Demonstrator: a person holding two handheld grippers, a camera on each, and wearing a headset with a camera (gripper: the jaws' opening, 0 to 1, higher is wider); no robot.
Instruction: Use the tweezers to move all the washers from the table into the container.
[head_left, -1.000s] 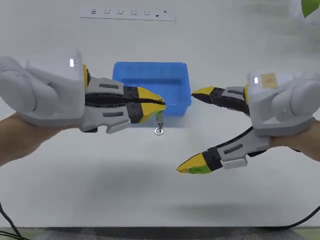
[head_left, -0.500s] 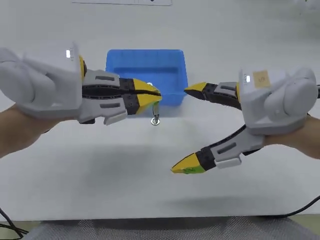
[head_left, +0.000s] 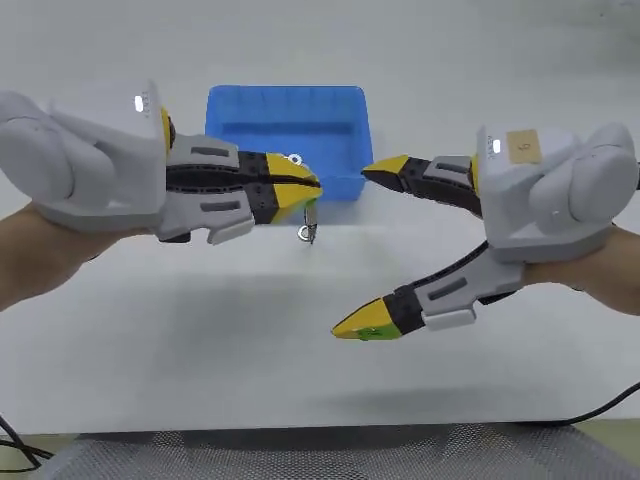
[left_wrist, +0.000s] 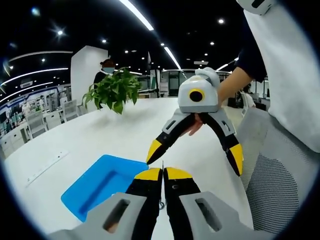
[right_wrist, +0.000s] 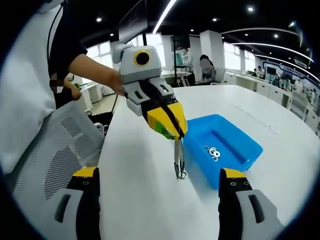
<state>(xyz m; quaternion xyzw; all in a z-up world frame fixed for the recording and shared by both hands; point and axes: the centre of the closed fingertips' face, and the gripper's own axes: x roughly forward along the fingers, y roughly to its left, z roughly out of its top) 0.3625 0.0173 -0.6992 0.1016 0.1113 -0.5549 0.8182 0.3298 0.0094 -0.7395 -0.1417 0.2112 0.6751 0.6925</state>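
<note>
Okay, my left claw (head_left: 300, 192) is pressed together on the tweezers (head_left: 311, 215), which hang tip-down so they can nip the washer (right_wrist: 182, 174) by its edge. The washer sits at the tips, just beside the near wall of the blue container (head_left: 250, 150), low over the tabletop (head_left: 200, 330); I can't tell if it's lifted clear. My right claw (head_left: 362, 250) is spread wide and empty, parked aside, out of the way I'd guess. Other washers (right_wrist: 213, 151) lie in the container.
</note>
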